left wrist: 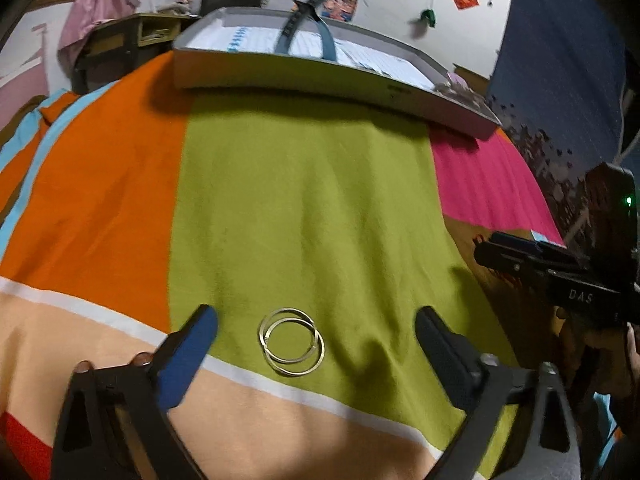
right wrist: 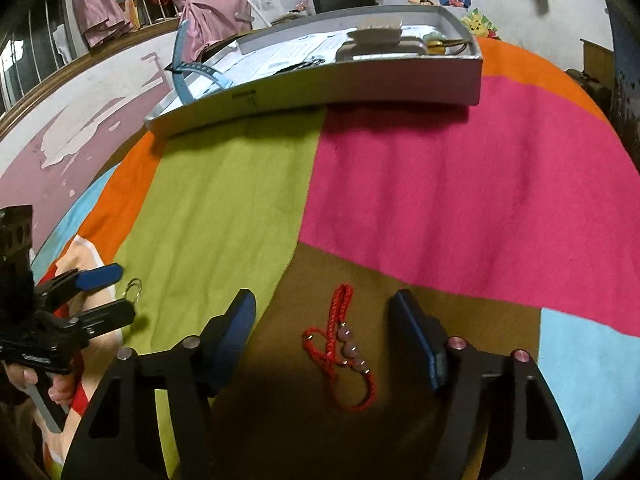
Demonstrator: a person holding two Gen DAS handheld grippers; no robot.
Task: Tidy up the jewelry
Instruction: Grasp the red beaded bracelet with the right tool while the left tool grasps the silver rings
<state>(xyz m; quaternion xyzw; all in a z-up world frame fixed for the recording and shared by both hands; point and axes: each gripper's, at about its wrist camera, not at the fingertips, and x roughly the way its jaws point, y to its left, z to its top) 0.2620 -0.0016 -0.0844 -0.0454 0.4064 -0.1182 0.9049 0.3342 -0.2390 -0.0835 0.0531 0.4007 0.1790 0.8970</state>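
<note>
Two thin metal bangles (left wrist: 291, 341) lie overlapping on the green patch of the bedspread, between the spread fingers of my open left gripper (left wrist: 316, 330). In the right wrist view a red braided bracelet (right wrist: 344, 346) with pink beads lies on the brown patch, centred between the fingers of my open right gripper (right wrist: 323, 312). The left gripper (right wrist: 122, 292) shows there at the far left, with the bangles (right wrist: 134, 289) at its tips. The right gripper's body (left wrist: 560, 268) appears at the right edge of the left wrist view. A grey tray (right wrist: 320, 84) sits at the back.
The grey tray (left wrist: 320, 78) holds a blue watch strap (left wrist: 304, 28), printed paper and, at its right end, a white holder (right wrist: 376, 40) and small items. The patchwork bedspread (right wrist: 440, 184) covers the surface. A wall, hanging pink clothes (right wrist: 208, 8) and a desk lie beyond.
</note>
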